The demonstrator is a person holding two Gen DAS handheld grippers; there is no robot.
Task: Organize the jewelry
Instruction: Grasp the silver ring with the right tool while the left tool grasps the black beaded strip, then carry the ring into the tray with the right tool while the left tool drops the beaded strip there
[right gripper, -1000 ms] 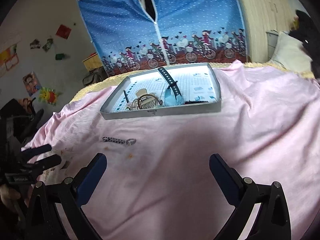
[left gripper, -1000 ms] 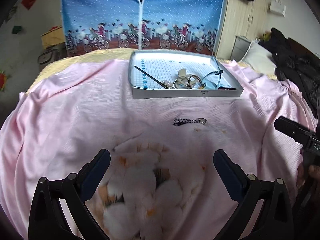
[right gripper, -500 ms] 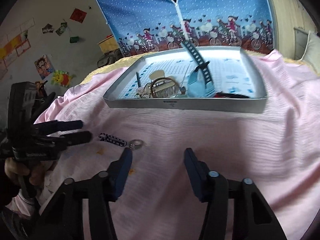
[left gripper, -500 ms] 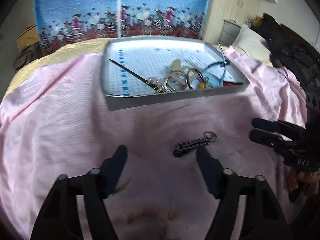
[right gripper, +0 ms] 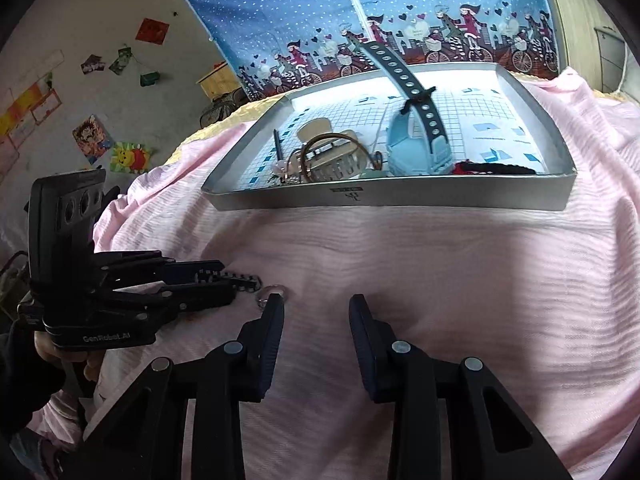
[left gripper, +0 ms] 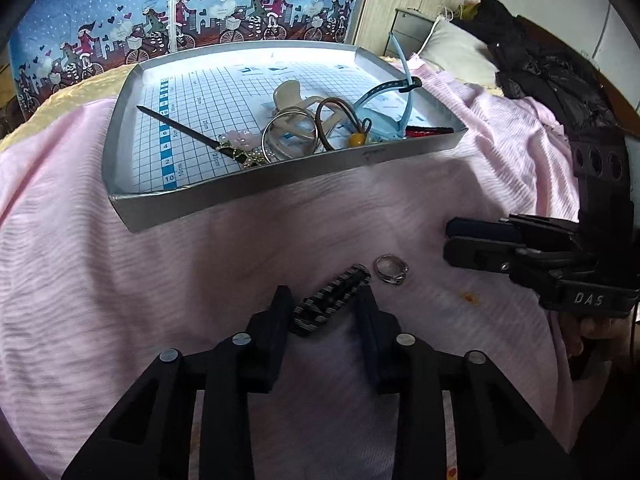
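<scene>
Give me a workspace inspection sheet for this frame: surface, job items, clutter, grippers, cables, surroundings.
Surface: pink cloth, wrinkled, small orange stain.
Job's things: striped hair clip and ring lie on the cloth; grey tray behind holds a hair stick, bangles, hair ties and a blue watch.
Clutter: nothing seen.
Grippers: left gripper open, fingers straddling the clip; right gripper open, empty, beside the ring.
Cables: nothing seen.
Surroundings: blue bicycle-print curtain, wooden wardrobe, dark clothes on bed.
</scene>
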